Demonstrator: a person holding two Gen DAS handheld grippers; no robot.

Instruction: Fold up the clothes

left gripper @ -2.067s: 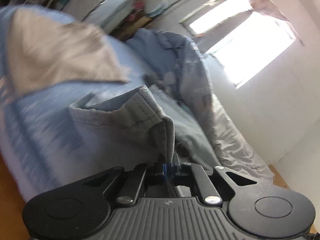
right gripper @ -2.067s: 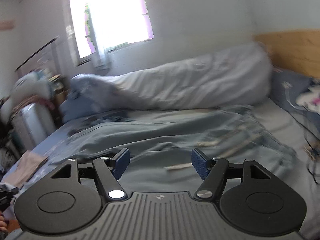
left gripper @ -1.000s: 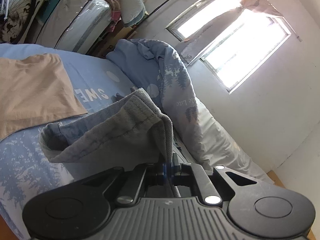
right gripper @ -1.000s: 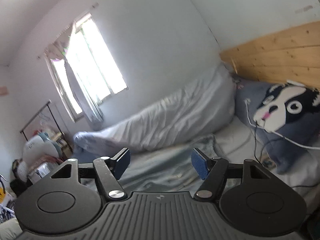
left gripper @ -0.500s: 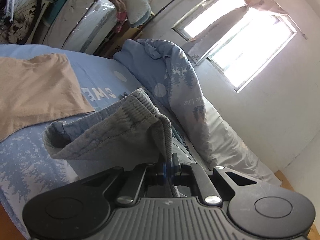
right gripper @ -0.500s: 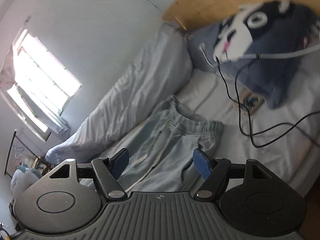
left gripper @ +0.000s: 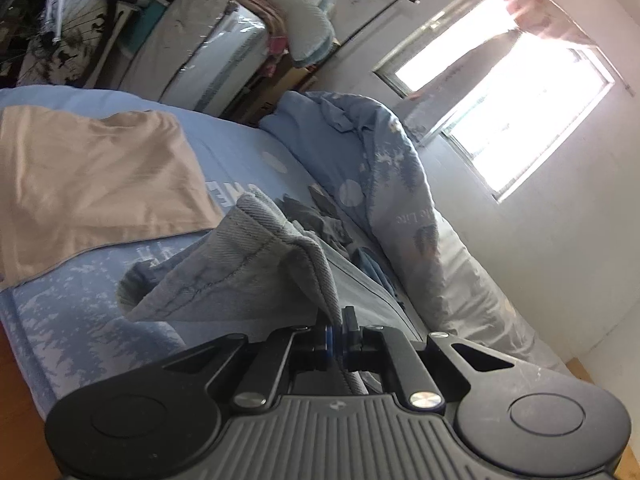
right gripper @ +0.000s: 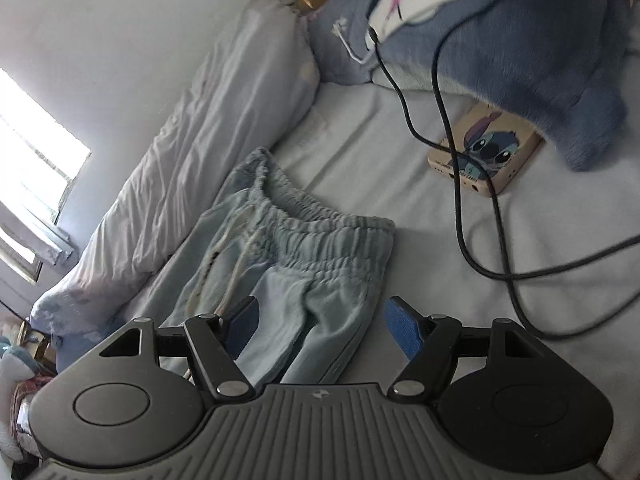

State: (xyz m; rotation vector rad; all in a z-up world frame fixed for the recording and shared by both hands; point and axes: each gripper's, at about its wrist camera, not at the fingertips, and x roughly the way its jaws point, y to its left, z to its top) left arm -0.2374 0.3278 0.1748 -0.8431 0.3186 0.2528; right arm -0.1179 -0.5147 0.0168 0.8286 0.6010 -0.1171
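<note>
In the left wrist view, the left gripper (left gripper: 335, 334) keeps its fingers pinched on the trouser hem (left gripper: 256, 264), still raised above the bed (left gripper: 80, 312).

In the right wrist view, the right gripper (right gripper: 320, 326), fingers spread and empty, has swung down to the trousers (right gripper: 304, 280) near the waistband (right gripper: 320, 224), probably for the next grasp.

blurred plush pillow (right gripper: 520, 32), top-cropped

Bed (right gripper: 360, 152): trousers (right gripper: 304, 264), duvet (right gripper: 208, 128), probably cables (right gripper: 460, 208)
</note>
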